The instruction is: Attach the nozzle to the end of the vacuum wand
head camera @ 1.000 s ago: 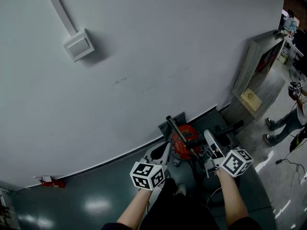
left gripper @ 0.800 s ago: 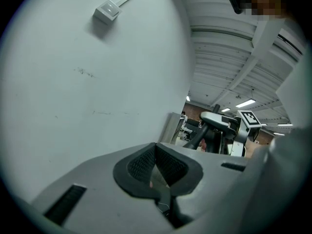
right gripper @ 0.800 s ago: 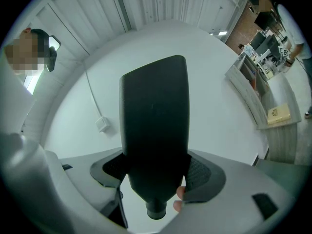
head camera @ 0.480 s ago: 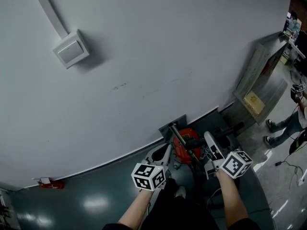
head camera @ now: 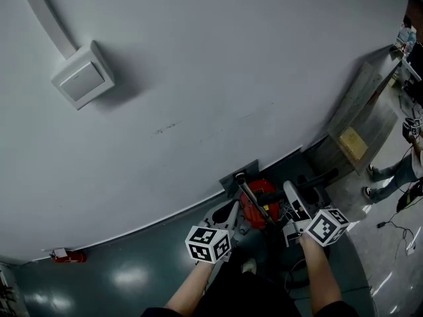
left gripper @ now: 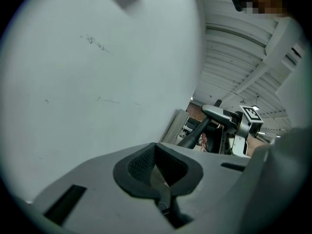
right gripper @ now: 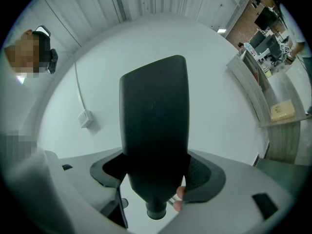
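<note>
Right gripper view: hand-held gripper (right gripper: 157, 173) clamps flat, matte-black nozzle (right gripper: 153, 121).

Two grippers (left gripper: 158, 177) (right gripper: 155, 179), one black nozzle (right gripper: 153, 126), one red vacuum (head camera: 250, 211), one wand (head camera: 248, 191)

The nozzle (right gripper: 153, 130) sat in the right gripper (right gripper: 156, 175); the vacuum (head camera: 248, 207) stood against the wall (head camera: 198, 78), cabinet (head camera: 353, 124) rightward.

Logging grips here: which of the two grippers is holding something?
The right gripper: its jaws clamp the black nozzle. The left gripper is shut with nothing between its jaws.
</note>
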The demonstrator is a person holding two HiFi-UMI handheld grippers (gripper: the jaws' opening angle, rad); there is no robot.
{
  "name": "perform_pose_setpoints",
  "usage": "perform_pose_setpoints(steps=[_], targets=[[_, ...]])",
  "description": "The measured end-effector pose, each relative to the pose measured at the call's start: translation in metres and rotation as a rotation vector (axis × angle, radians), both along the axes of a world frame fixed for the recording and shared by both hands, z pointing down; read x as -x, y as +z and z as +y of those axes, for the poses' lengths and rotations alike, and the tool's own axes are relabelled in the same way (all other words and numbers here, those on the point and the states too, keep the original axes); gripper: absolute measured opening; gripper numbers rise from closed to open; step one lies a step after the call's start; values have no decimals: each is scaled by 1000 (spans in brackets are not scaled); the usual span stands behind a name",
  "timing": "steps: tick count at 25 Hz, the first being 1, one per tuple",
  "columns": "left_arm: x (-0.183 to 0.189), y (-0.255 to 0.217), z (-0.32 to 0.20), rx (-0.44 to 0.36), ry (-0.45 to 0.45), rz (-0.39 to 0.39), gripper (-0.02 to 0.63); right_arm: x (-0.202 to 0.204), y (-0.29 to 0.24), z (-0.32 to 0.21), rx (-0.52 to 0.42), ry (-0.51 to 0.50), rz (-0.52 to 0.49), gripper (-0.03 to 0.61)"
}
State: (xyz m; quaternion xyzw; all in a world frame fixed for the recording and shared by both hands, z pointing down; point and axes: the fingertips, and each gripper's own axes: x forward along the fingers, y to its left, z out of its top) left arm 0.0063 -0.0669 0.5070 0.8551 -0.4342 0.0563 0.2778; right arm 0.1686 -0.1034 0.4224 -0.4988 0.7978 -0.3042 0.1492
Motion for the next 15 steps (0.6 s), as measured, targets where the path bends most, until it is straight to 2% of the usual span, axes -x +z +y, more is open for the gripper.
perform_pose_setpoints(steps=[10,15], targets=[[7,31,-26,64,11,70,5,20,6,-35,19,20,39,331],[9,48,-30,97,-20,93,5,27,1,-52,15,3,53,330]])
